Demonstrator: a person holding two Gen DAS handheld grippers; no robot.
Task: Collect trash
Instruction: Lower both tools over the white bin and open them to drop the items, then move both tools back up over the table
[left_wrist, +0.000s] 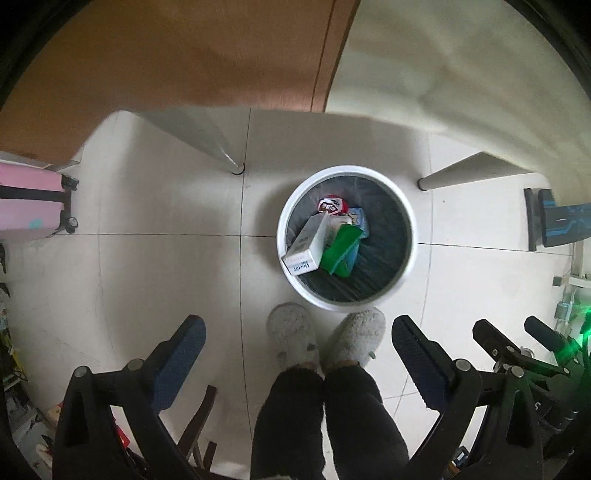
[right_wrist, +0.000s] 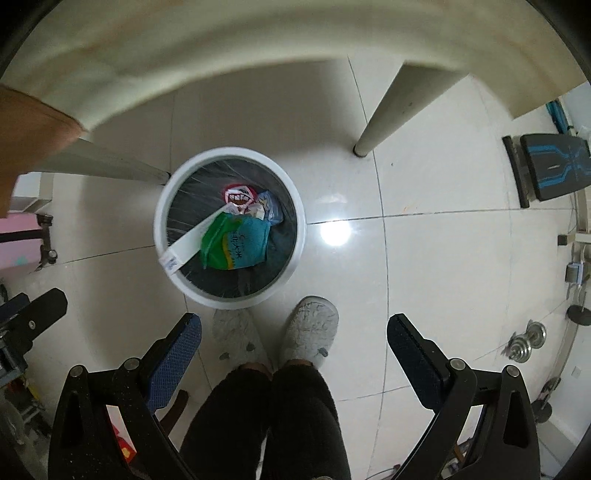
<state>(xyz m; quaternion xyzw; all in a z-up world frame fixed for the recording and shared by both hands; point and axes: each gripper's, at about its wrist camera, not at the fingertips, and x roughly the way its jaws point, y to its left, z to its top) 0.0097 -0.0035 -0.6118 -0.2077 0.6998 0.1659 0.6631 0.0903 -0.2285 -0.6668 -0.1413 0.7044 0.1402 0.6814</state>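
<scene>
Bin (left_wrist: 404, 258) on floor (left_wrist: 147, 258) just ahead of my slippers (left_wrist: 291, 332). Box (left_wrist: 306, 243), packet (left_wrist: 341, 251), wrappers (left_wrist: 332, 205) inside. Suitcase (left_wrist: 29, 203) far left; counter leg (left_wrist: 207, 144) behind the bin.

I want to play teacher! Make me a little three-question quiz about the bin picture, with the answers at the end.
1. True or false: the left hand-held gripper is holding trash.
2. What leans against the rim inside the round white trash bin: A) white cardboard carton, B) a glass bottle, C) a shoe?
3. Fill in: the fluffy grey slippers stand right ___ the bin.

Key: 1 false, both the left and the right hand-held gripper are open and empty. 2 A. 3 beside.
</scene>
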